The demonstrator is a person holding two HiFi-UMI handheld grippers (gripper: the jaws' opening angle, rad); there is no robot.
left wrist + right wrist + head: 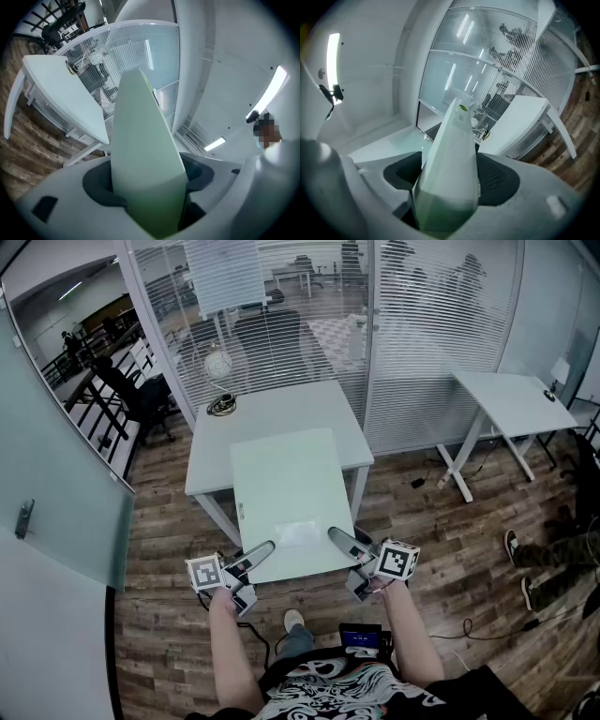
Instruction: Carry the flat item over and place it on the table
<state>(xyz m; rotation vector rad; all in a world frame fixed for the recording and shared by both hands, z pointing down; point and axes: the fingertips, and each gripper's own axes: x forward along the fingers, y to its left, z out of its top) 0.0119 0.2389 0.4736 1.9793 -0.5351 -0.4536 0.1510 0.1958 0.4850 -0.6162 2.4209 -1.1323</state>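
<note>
The left gripper [261, 550] and right gripper [339, 539] each clamp a near corner of the pale green flat board [289, 486], which is held out level with its far end over the white table [272, 409] (a dark coil of cable [221, 406] lies at the far corner). The carry looks nearly done. Next, the board needs easing forward and down flat before either grip loosens.

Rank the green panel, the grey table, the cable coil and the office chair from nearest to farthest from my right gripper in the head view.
1. Green panel: in the right gripper.
2. Grey table: ahead, under the panel's far end.
3. Cable coil: table's far-left corner.
4. Office chair: behind the glass wall.
</note>
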